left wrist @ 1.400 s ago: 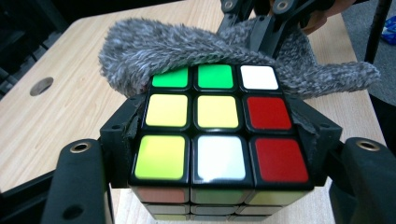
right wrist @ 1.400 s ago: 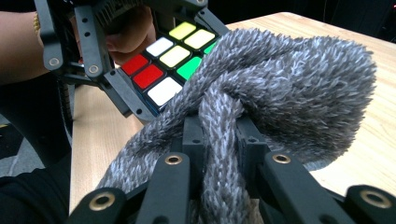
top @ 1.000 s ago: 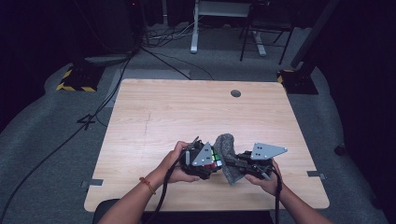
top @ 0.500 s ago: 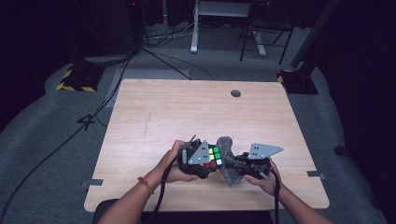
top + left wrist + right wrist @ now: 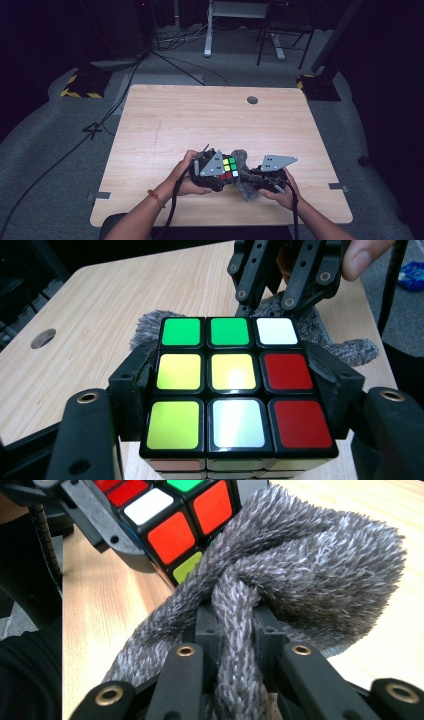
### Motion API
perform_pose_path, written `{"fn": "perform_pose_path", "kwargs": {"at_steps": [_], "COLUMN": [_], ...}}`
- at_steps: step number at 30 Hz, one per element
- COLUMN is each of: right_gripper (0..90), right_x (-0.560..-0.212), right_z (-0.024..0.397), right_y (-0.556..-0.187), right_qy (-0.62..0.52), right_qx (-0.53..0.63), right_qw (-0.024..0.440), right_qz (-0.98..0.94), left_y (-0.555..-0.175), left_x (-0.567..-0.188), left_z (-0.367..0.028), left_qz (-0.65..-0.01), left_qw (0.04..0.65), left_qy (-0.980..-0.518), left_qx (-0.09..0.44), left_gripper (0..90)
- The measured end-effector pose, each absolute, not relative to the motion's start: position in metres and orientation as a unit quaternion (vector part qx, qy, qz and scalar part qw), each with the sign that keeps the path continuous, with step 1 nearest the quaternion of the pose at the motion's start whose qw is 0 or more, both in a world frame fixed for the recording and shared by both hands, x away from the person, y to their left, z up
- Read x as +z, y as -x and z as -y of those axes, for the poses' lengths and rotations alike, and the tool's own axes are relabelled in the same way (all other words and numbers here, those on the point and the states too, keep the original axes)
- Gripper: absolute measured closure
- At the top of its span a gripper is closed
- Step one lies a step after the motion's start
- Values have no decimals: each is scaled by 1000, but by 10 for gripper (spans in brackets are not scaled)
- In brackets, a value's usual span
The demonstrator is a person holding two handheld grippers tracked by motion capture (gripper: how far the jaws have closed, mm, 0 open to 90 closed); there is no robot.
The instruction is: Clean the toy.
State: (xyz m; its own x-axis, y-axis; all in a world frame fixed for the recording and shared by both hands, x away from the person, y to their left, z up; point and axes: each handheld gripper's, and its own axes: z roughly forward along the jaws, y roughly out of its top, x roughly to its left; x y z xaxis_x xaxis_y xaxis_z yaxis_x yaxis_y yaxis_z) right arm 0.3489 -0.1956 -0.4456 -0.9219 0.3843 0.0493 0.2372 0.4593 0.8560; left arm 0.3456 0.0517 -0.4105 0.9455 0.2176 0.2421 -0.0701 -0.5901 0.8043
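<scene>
A Rubik's cube (image 5: 228, 167) sits near the table's front edge, and my left gripper (image 5: 224, 175) is shut on it. In the left gripper view the cube (image 5: 232, 385) shows a face of green, yellow, white and red stickers, clamped at both sides by the black jaws of my left gripper (image 5: 231, 382). My right gripper (image 5: 253, 178) is shut on a grey fuzzy cloth (image 5: 243, 176). In the right gripper view the cloth (image 5: 300, 575) bunches over the jaws of my right gripper (image 5: 235, 627) and presses against the cube (image 5: 170, 532). The cloth (image 5: 345, 347) pokes out behind the cube.
The light wooden table (image 5: 200, 120) has a round cable hole (image 5: 252, 100) at the back right. Cables trail from both grippers toward the person. Around the table are grey carpet, floor cables, desk legs (image 5: 207, 30) and a striped base (image 5: 80, 85).
The cube has turned in the left gripper, so its coloured face now points up at the high camera. The cloth stays pressed against the cube's right side.
</scene>
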Motion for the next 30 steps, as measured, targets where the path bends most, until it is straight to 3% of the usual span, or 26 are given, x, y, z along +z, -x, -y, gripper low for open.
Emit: {"fn": "perform_pose_path", "kwargs": {"at_steps": [18, 23, 30], "right_gripper": [782, 782, 781], "right_x": [-423, -425, -447], "right_z": [198, 199, 199], "right_y": [-334, -337, -352], "right_qy": [-149, -156, -185], "right_qx": [531, 514, 478], "right_qw": [116, 131, 95], "right_qz": [-826, -833, -853], "left_y": [-344, -345, -344], "left_x": [-423, -415, -406], "left_z": [-38, -44, -52], "left_qz": [-31, -39, -39], "left_qw": [398, 425, 458], "left_qy": [-901, -890, -873], "left_qx": [169, 163, 161], "left_gripper": [334, 335, 335]}}
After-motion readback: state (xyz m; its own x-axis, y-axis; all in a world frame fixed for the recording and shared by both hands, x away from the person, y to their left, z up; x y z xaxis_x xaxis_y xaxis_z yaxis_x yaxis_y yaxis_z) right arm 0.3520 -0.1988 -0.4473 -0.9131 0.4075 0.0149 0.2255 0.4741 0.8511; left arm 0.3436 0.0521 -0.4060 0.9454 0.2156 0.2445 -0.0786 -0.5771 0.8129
